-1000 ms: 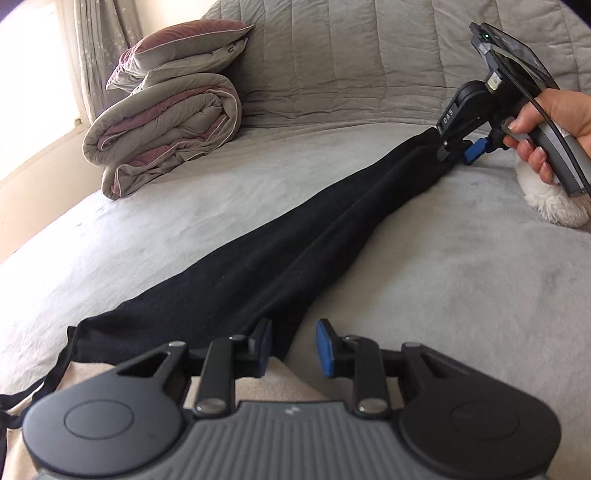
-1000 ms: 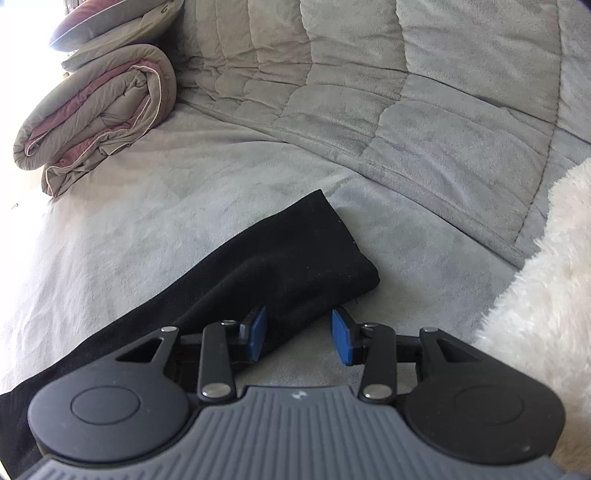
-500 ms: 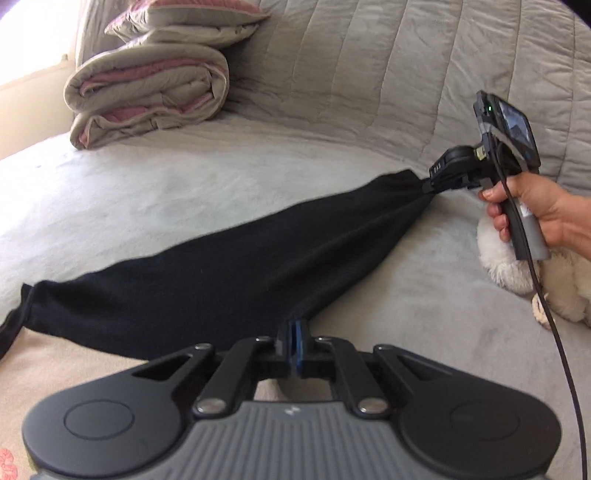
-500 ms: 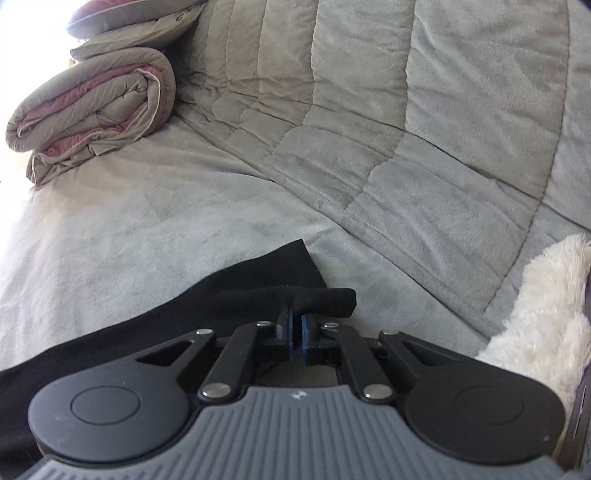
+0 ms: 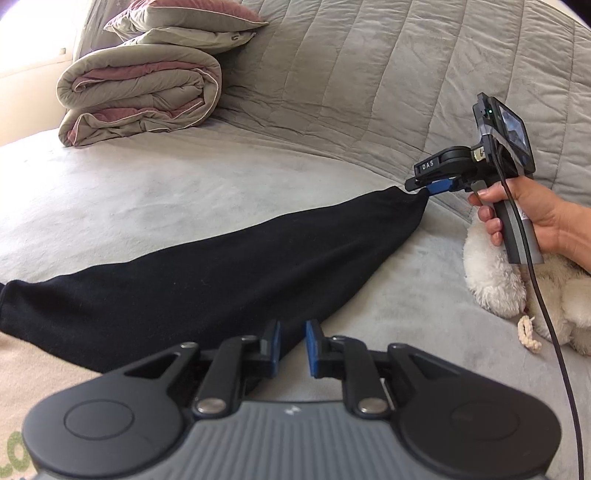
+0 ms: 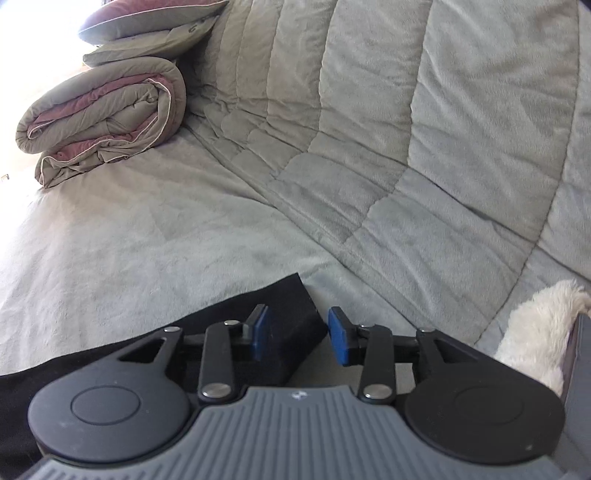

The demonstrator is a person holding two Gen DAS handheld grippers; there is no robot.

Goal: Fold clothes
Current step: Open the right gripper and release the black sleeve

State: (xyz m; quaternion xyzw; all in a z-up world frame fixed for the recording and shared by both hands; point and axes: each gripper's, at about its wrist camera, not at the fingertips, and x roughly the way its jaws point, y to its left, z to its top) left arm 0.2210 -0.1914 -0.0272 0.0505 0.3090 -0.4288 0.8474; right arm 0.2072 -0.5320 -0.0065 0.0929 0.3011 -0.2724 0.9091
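A big grey bed cover (image 5: 155, 192) fills most of both views, and a quilted grey part of it goes up at the back. A long black piece of clothing (image 5: 207, 273) lies flat across the cover. It is wide at the near left and gets thin toward the far right. Its near left part lies over a pale pink cloth (image 5: 33, 373). In the far left corner sits a rolled grey and pink quilt (image 5: 140, 99), with two pillows (image 5: 184, 26) stacked on top of it. A fluffy white soft toy (image 5: 495, 277) lies on the right side of the cover, near the thin end of the black clothing. The left gripper (image 5: 291, 345) is at the near edge of the black clothing. Its blue fingers are spreading apart, with a small gap between them, and the edge of the cloth lies under the gap, but the fingers do not squeeze it. The right gripper (image 6: 299, 334) is at the far thin end of the clothing. Its fingers are also spreading apart, wider than the left ones, and the corner of the black cloth lies between them, not pinched. A hand (image 5: 532, 218) holds the handle of the right gripper, and a black cable (image 5: 554, 347) hangs down from it past the toy.
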